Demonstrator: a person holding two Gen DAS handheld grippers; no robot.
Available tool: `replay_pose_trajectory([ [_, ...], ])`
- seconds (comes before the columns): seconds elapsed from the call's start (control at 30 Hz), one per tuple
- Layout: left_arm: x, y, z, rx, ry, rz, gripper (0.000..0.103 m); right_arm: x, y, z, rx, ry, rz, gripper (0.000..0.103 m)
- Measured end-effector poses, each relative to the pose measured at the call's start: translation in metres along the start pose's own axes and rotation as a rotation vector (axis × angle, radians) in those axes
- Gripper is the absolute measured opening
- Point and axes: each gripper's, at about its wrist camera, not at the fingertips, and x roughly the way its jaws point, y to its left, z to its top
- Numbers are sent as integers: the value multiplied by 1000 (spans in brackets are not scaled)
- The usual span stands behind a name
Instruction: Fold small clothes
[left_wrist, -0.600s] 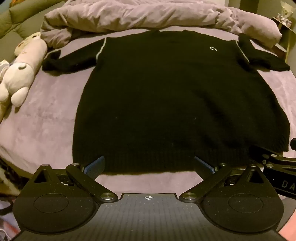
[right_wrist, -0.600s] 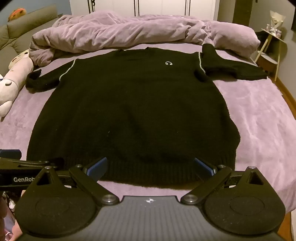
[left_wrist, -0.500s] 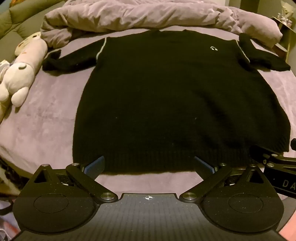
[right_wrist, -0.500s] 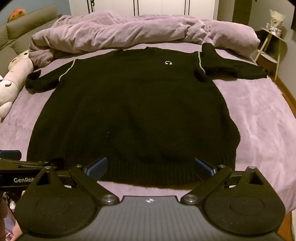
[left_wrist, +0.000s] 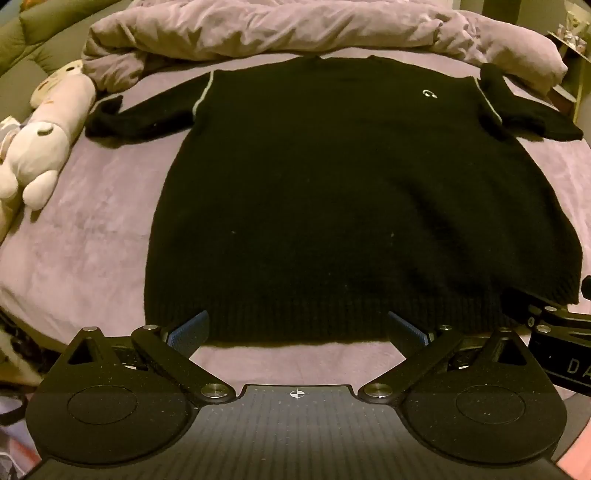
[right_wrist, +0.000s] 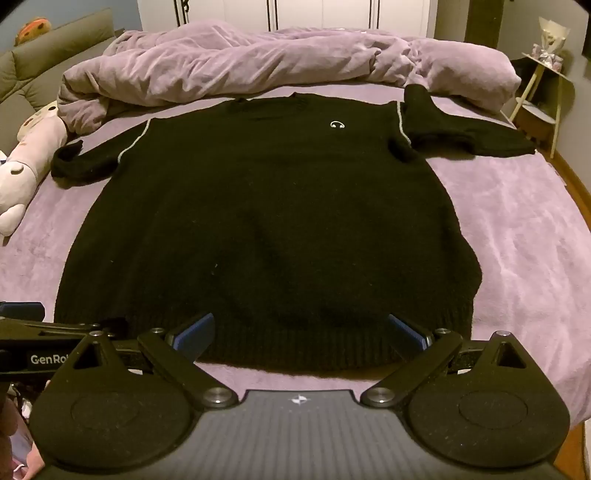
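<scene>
Bed (left_wrist: 92, 258): both fingers (left_wrist: 188, 328) wide, empty.

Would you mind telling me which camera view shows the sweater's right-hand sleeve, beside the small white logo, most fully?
The right wrist view: the sleeve lies whole, well inside the frame, spread on the purple bed cover. The left wrist view shows the same sleeve squeezed against the right edge, more distorted, its cuff near the frame border.
</scene>
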Motion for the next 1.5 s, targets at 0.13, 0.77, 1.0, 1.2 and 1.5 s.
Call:
replay_pose_trajectory([
  [0.13, 0, -1, 1, 1, 2, 2, 103, 0, 0, 0, 0, 0, 1, 99],
  [0.77, 0, 1, 0, -5, 3, -9, 103, -1, -1, -1, 2, -4, 4, 99],
  [1.0, 1, 2, -1, -9, 10, -13, 103, -1, -1, -1, 4, -3, 5, 99],
  [1.2, 5, 3, 1, -12, 18, -14, 103, 1, -2, -3, 4, 3, 6, 99],
  [1.5, 9, 2, 2, -16, 35, -15, 103, 8, -4, -2, 8, 18, 9, 99],
])
